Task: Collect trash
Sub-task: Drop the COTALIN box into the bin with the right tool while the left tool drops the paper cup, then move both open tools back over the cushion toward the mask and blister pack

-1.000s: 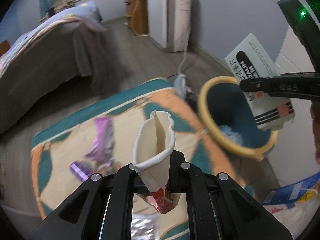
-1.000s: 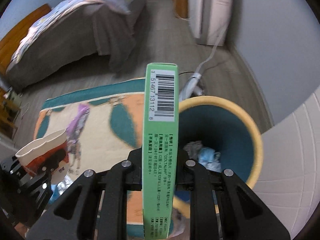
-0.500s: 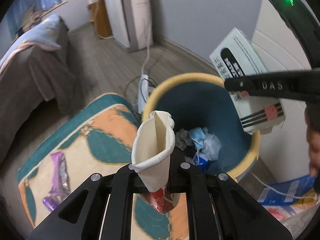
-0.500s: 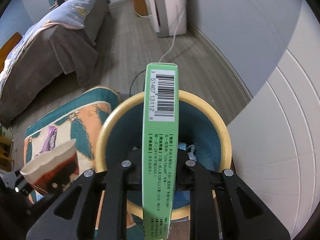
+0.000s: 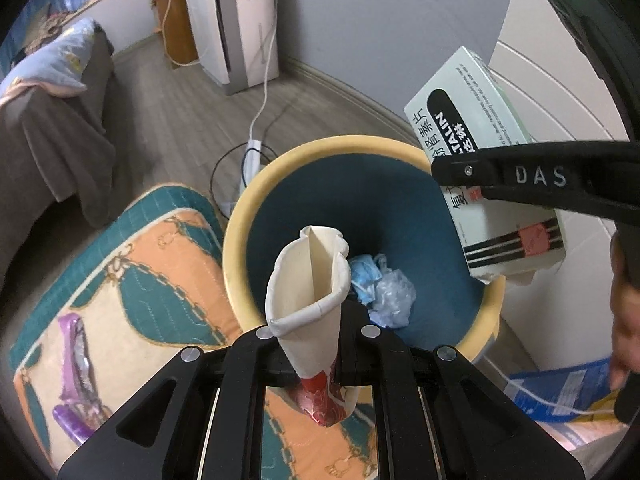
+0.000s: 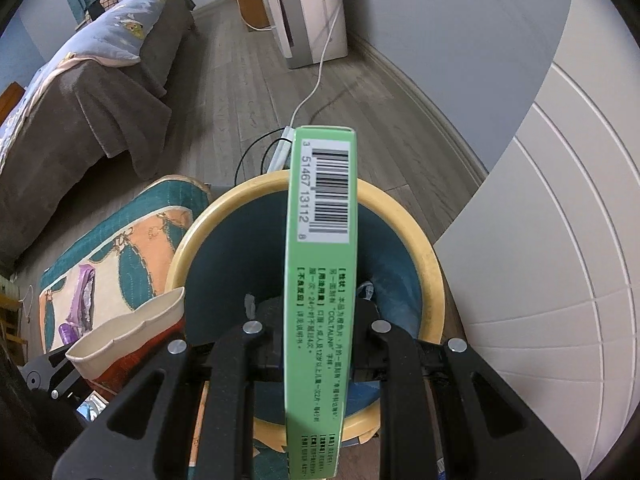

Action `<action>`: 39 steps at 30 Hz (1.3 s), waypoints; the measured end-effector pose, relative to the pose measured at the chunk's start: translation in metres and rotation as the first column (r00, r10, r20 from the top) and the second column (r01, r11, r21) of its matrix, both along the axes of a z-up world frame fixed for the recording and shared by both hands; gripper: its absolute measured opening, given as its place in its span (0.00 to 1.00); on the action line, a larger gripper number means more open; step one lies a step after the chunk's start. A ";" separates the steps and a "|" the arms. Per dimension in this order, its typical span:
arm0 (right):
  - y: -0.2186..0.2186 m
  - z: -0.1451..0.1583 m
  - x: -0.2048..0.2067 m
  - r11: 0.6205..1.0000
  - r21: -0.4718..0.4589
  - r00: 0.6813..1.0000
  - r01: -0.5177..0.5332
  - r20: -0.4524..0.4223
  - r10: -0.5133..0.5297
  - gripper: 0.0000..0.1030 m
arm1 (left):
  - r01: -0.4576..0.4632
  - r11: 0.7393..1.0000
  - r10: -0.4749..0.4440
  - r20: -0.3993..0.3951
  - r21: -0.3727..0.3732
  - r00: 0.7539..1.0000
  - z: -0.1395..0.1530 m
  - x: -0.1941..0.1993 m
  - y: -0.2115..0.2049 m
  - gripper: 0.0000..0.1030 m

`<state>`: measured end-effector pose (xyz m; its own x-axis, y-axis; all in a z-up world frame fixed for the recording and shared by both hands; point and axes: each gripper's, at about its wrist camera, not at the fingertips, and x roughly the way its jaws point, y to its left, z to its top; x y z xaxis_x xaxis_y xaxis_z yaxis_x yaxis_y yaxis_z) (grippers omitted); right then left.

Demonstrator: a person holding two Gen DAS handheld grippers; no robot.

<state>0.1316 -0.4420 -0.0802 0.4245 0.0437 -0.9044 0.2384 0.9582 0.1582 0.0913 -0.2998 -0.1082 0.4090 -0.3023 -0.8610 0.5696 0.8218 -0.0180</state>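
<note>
both bits of trash are held over the yellow-rimmed bin [image 5: 240,264]: a squashed paper cup [image 5: 308,296] is clamped in the left gripper [image 5: 316,344] fingers, a green medicine box [image 6: 320,280] is pinched in the right gripper [image 6: 316,344]. drop step, looks like; both just need to be released. a purple wrapper [image 5: 74,360] is left on the rug [image 5: 132,264].

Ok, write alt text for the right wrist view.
The right tongs grip a green box edge-on above a yellow-rimmed bin. At lower left, a crushed paper cup sits at the bin's edge; beyond lie a patterned rug and a bed.
</note>
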 end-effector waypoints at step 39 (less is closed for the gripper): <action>0.033 0.023 0.003 0.999 -0.044 0.997 -0.017 0.073 0.020 0.94 | -0.176 0.981 0.186 0.141 -0.079 0.972 0.041 -0.015 0.088 0.94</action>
